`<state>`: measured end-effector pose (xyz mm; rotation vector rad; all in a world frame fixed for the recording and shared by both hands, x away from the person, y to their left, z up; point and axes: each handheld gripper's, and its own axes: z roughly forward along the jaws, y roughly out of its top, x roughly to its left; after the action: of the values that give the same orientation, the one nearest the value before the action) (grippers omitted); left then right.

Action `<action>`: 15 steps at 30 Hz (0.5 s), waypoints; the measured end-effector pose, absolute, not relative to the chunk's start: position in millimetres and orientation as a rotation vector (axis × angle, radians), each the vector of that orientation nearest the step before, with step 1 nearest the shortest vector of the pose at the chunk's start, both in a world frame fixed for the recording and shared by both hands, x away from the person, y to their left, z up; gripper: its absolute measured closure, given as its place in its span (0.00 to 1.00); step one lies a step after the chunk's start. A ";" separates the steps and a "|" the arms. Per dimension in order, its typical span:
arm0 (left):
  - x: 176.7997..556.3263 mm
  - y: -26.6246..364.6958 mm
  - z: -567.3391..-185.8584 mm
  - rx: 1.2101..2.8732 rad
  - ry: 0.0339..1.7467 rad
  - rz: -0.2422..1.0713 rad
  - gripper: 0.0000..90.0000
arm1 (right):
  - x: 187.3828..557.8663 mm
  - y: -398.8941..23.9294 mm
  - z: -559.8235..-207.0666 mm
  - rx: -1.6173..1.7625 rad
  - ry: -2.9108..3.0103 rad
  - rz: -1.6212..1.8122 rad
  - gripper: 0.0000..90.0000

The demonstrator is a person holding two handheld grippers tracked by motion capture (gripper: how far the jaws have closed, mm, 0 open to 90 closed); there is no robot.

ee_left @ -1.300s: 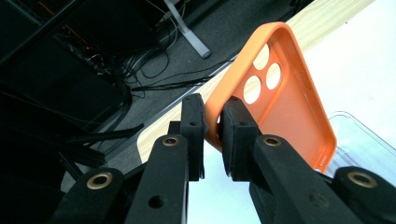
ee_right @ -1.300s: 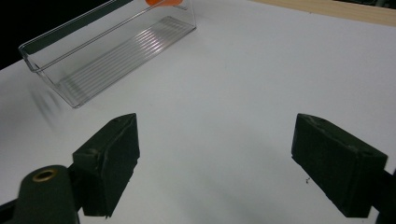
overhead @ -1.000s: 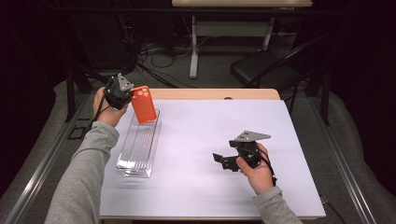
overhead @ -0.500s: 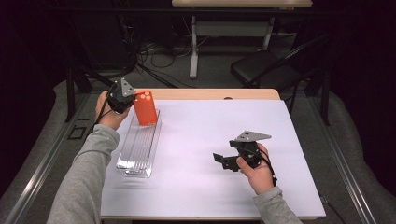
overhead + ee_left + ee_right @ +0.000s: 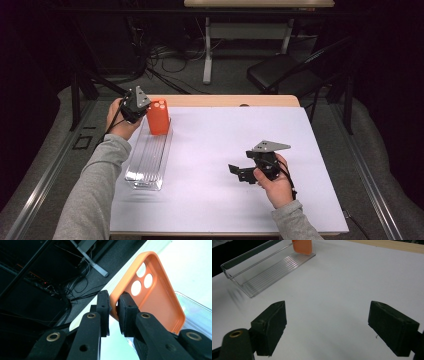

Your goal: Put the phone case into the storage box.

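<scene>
Orange phone case point(image 5: 152, 292), being clamped by its rim in the left gripper point(image 5: 113, 308), is best being lowered upright into the clear tray point(image 5: 148, 159); the right gripper point(image 5: 327, 325) is being held apart.

High view overhead; tongs views close, perhaps sharing the clear tray point(image 5: 148, 160).

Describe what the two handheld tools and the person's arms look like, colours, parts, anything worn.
Both tools are black. The left tool and the right tool each carry a grey three-cornered plate on top and trail a black cable. Up close, the jaws are black bars with brass-coloured rivets and blocky black pads. The person wears grey long sleeves.
</scene>
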<state>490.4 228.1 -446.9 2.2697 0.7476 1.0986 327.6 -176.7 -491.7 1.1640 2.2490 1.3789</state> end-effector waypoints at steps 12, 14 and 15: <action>491.7 226.2 -449.4 2.292 0.710 1.115 0.89 | 327.6 -177.6 -491.7 1.161 2.251 1.377 0.17; 492.1 225.9 -449.6 2.292 0.704 1.121 0.89 | 327.4 -177.4 -491.7 1.164 2.252 1.376 0.17; 492.3 225.6 -449.8 2.291 0.701 1.125 0.89 | 327.5 -177.5 -491.7 1.162 2.252 1.375 0.17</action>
<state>492.3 225.6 -449.8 2.2914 0.7011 1.1254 327.5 -177.5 -491.7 1.1622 2.2522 1.3754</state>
